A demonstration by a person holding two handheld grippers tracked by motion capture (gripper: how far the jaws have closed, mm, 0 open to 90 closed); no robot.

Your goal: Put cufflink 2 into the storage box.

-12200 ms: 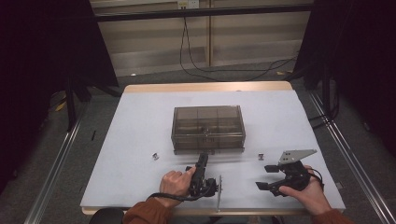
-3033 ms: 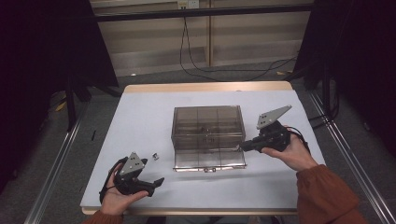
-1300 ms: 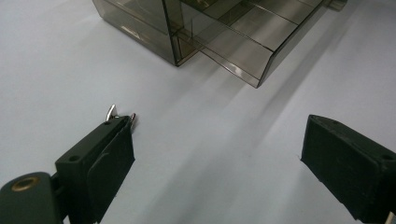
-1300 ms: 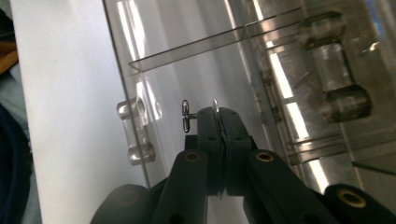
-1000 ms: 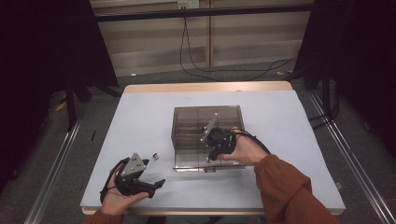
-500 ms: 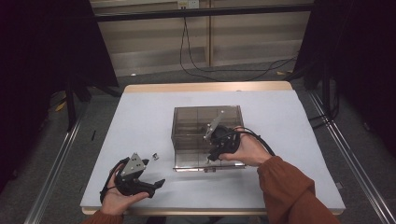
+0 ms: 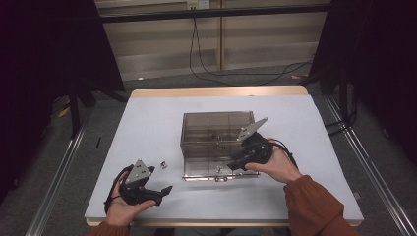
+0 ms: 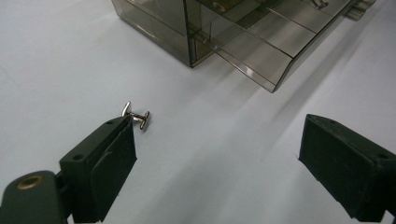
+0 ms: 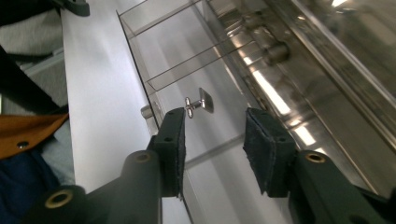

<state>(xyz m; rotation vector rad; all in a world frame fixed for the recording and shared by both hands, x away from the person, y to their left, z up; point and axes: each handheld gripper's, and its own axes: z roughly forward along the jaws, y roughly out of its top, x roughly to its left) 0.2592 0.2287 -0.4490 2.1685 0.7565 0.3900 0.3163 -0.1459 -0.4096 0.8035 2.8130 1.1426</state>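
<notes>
two small metal cufflinks: one [image 9: 200, 103] lies in the open drawer [image 7: 216, 169] beyond the right tool [image 9: 212, 135], whose jaws, just parting, hold nothing, so a careless pull-back could knock it out, while the left tool [image 8: 224, 154], jaws wide apart, could nudge the other [image 8: 136, 115] across the tabletop [image 8: 210, 140].

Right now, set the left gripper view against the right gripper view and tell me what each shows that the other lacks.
Left gripper view: a small metal cufflink lying on the white table outside the smoky clear plastic drawer box, beside the left gripper, whose jaws stand wide open.

Right gripper view: another small metal cufflink lying inside the pulled-out drawer, just beyond the right gripper, whose jaws have just been opening with nothing between them.

Both: the box and the table.
</notes>
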